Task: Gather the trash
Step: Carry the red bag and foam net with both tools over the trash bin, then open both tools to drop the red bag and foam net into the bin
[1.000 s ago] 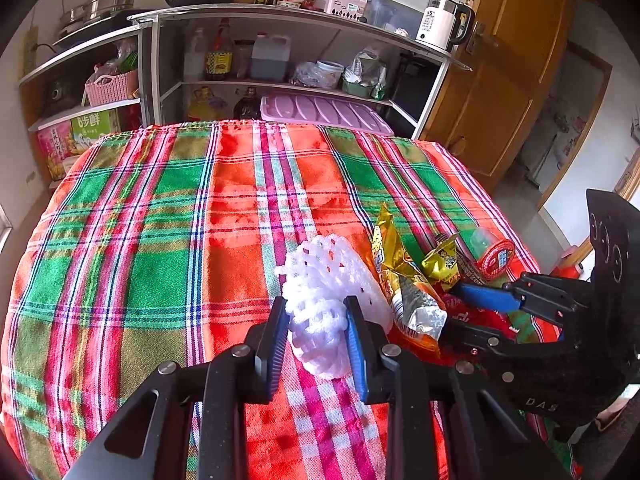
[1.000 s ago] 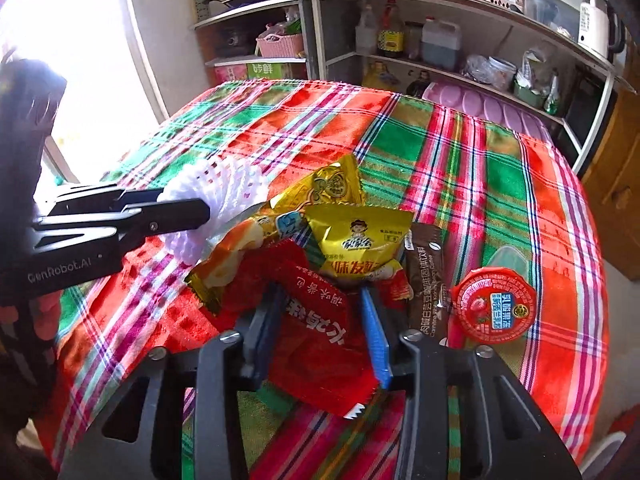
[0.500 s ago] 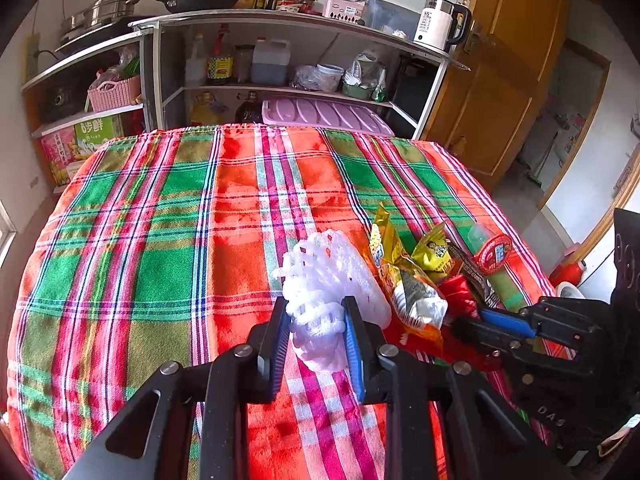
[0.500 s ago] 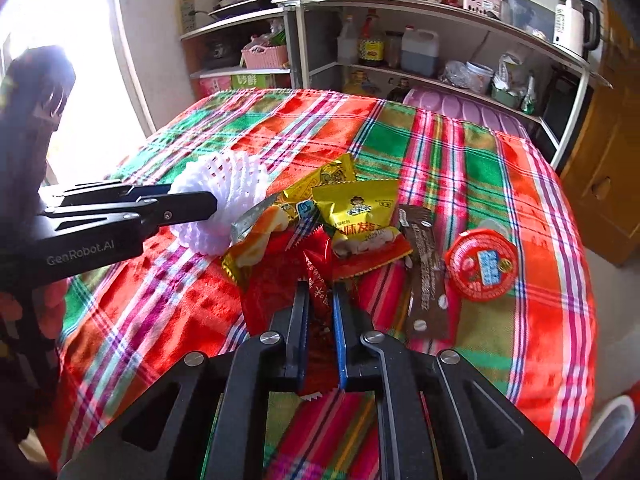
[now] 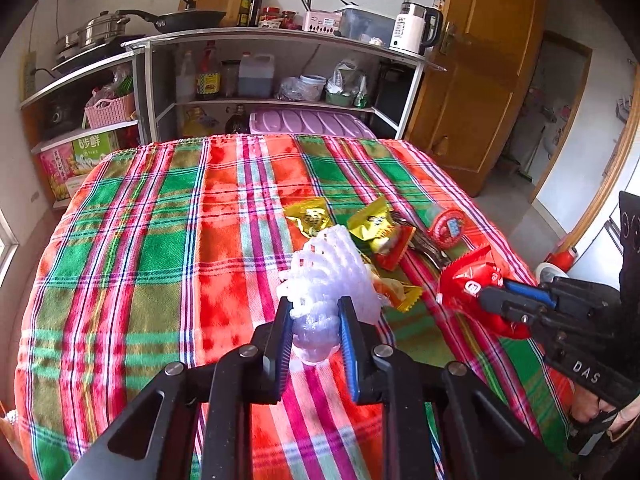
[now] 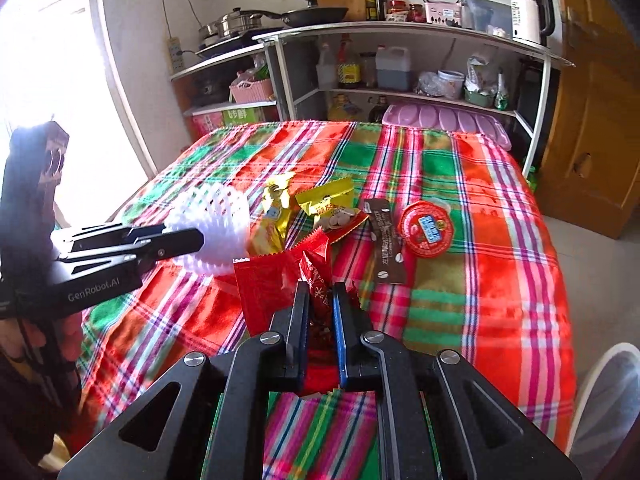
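— On the tabletop (image 5: 132, 248), spread with a red, green and pink plaid cloth, where does the trash sit relative to the fingers?

— The left gripper (image 5: 316, 320) has the white foam fruit net (image 5: 332, 276) between its two fingers, and they are closing, the pads pressing its lower end while the rest of it sticks out past the tips. From the right wrist view, that net (image 6: 212, 224) juts from the tips above the cloth.

— And the other side?

— The right gripper (image 6: 320, 304) is clenched on the crumpled red foil snack wrapper (image 6: 276, 280); a crumpled fold of it sits pinched between the fingers, the rest fanning out to the left and ahead of the tips.

— What lies loose?

— Just beyond that wrapper: a gold snack packet (image 6: 276, 216), a yellow snack packet (image 6: 330, 208), a long brown wrapper (image 6: 386, 246) and a round red-lidded jelly cup (image 6: 426, 230), all lying on the cloth, none touched by either gripper.
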Demonstrator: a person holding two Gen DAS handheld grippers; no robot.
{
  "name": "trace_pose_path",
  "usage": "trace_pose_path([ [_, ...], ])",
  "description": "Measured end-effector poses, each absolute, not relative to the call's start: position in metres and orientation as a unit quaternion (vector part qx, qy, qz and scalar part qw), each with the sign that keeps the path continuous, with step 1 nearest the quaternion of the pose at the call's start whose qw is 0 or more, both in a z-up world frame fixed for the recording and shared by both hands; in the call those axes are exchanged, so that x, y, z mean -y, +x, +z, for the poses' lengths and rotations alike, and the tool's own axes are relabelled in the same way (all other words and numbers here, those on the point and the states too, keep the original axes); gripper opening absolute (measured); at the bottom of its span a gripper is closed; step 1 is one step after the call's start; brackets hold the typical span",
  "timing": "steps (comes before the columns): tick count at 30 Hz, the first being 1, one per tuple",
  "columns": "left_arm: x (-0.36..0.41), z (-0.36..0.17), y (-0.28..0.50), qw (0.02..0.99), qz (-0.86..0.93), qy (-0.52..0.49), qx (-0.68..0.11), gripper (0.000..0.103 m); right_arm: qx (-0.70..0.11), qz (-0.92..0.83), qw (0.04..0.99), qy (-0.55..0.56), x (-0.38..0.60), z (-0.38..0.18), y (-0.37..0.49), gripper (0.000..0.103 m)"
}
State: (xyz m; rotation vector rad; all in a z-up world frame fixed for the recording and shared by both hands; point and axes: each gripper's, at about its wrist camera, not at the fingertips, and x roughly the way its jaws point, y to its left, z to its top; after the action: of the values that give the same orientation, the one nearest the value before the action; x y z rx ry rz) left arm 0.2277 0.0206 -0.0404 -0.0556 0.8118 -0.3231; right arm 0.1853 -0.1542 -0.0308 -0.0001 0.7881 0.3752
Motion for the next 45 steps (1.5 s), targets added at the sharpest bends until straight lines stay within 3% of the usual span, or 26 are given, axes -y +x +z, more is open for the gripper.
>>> trace_pose_path([
  [14, 0.017, -0.013, 0.195, 0.901, -0.235, -0.031, -0.365, 0.022, -0.346, 0.116, 0.930, 0.047, 0.214, -0.007, 0.139, 0.010],
  [31, 0.160, 0.003, 0.184, 0.866, -0.360, 0.033, -0.346, 0.022, -0.314, -0.043, 0.945, 0.079, 0.322, 0.013, 0.072, 0.010],
  [45, 0.287, -0.018, 0.180, 0.817, -0.439, 0.066, -0.368, 0.022, -0.323, -0.174, 0.923, 0.115, 0.423, -0.005, 0.025, 0.011],
])
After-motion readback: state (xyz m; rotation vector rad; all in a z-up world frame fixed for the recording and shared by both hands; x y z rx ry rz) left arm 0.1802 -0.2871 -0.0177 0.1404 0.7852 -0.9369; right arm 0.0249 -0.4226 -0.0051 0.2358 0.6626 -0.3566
